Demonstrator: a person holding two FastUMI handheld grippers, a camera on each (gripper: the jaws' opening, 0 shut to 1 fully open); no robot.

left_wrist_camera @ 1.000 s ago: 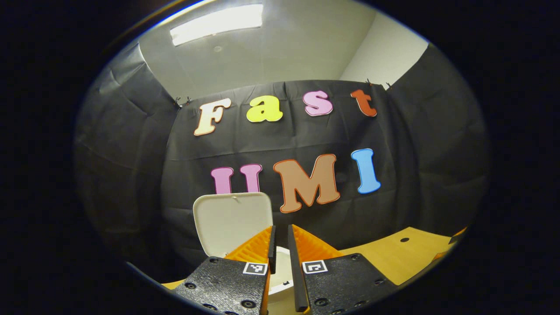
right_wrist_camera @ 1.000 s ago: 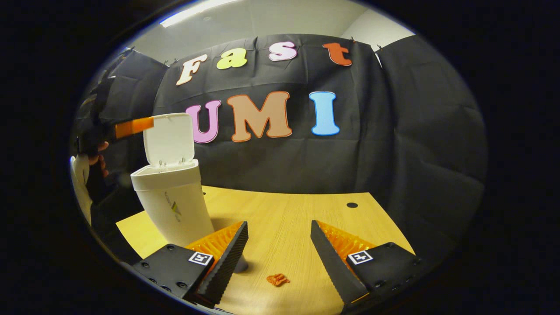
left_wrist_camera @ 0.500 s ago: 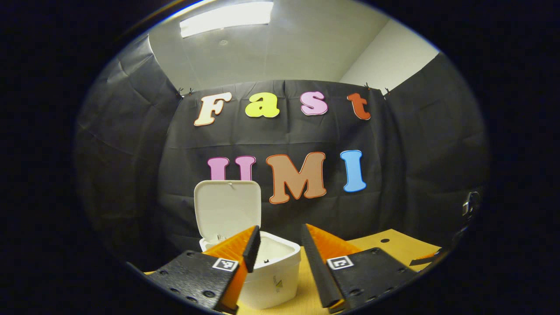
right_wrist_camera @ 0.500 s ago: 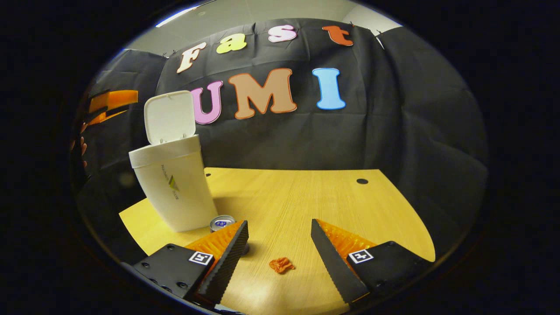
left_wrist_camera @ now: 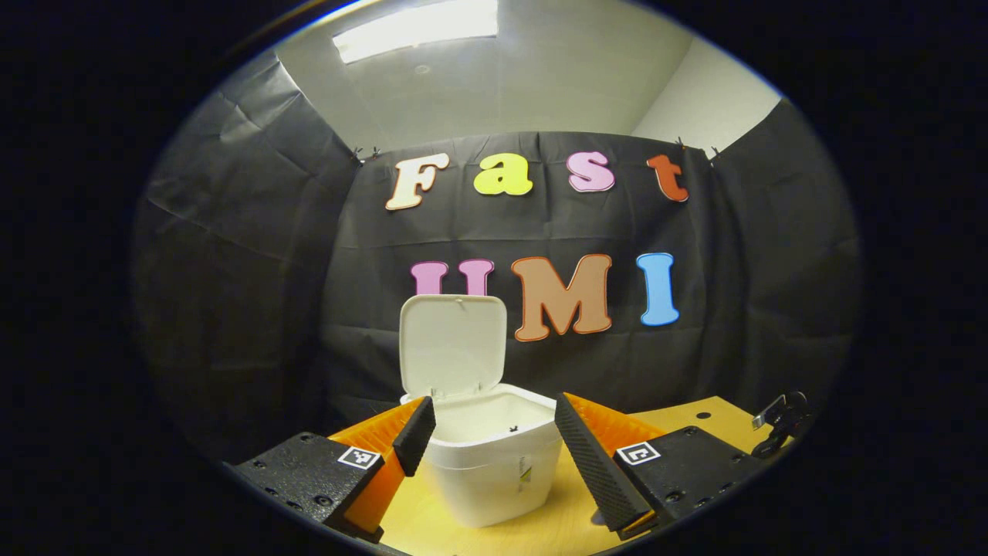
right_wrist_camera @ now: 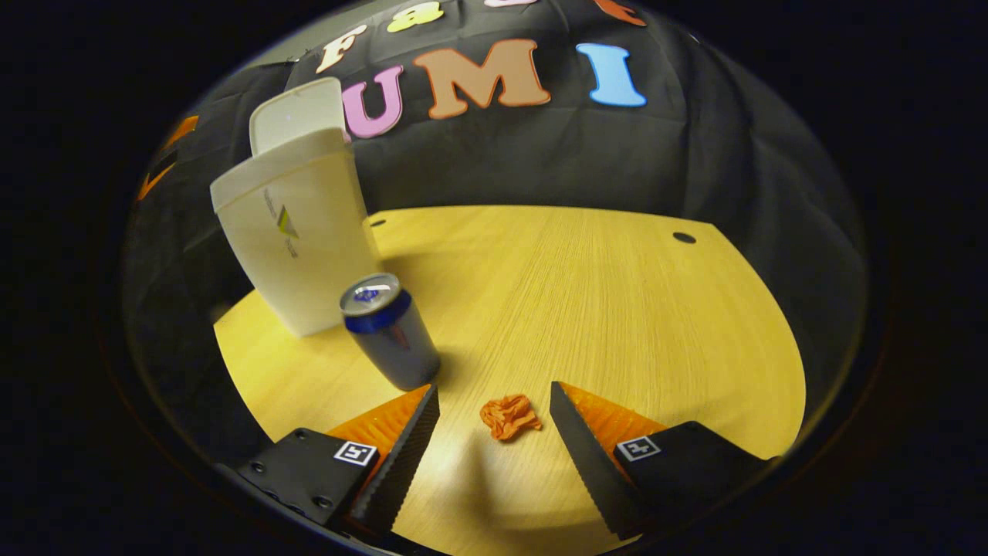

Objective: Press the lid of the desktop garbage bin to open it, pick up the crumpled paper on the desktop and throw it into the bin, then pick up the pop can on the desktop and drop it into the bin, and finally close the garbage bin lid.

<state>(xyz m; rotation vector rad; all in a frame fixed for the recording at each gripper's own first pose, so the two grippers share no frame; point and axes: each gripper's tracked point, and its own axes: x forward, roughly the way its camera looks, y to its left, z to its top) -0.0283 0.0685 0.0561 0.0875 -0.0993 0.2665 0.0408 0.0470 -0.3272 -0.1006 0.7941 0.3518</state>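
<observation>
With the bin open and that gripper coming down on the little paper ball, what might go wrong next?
The crumpled orange paper is small between the right gripper's wide-open fingers, so a close could miss it or nudge it away. The upright blue pop can stands close beside that gripper and could be knocked over. The white plastic bin's raised lid might drop shut if bumped.

In the left gripper view, the white plastic bin had its lower corners hidden behind the jaws, and a small dark object at 4 o'clock was too small to identify. In the right gripper view, the blue pop can covered the bin's lower right corner, and the upright white lid at 11 o'clock was partly hidden behind the bin's rim.
</observation>
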